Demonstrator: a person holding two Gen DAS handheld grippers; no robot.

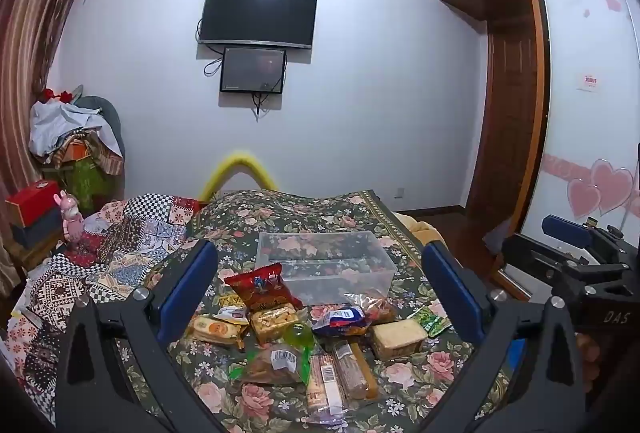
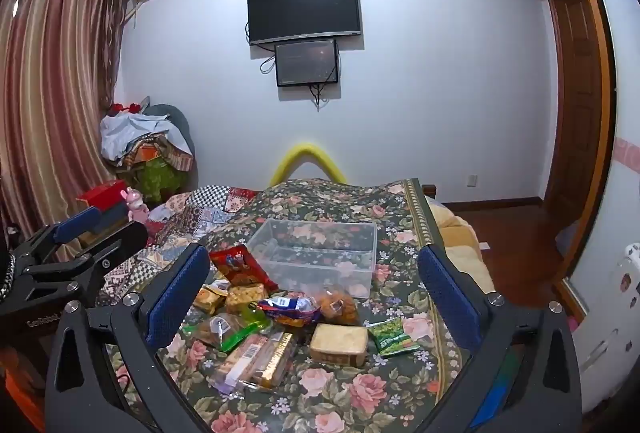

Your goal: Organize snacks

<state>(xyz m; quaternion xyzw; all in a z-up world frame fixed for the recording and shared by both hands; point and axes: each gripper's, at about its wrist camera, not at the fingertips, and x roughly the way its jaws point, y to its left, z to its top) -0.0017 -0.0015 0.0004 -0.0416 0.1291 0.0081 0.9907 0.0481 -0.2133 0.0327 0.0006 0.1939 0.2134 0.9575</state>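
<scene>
Lying heaped on the floral bedspread point(image 1: 256, 217), just in front of a clear plastic bin point(image 1: 324, 265): a red snack bag point(image 1: 260, 287) propped against the bin's near left corner, a blue-and-white packet point(image 1: 340, 319) touching a clear bag of brown snacks point(image 2: 338, 307), a pale square cake pack point(image 1: 398, 339), and a small green packet point(image 1: 434, 319) furthest right. Nearer still, a clear pouch with a barcode label point(image 1: 278, 363) and two long wrapped biscuit sticks point(image 1: 340, 379) side by side. Nothing visible inside the bin but the cloth pattern showing through its walls. Hovering above the near edge of the pile, left gripper point(image 1: 320, 293) with blue pads spread wide, holding nothing. Likewise the right gripper point(image 2: 314, 297), jaws parted wide and empty, framing the same heap. Beyond the bin, a patchwork quilt point(image 1: 132, 233) to the left, a yellow curved tube point(image 1: 240, 169) at the bed's far end, a wall-mounted television point(image 1: 258, 15) with a smaller screen point(image 1: 253, 69) below it, striped curtains point(image 2: 48, 93) and a wooden wardrobe point(image 1: 508, 73).
</scene>
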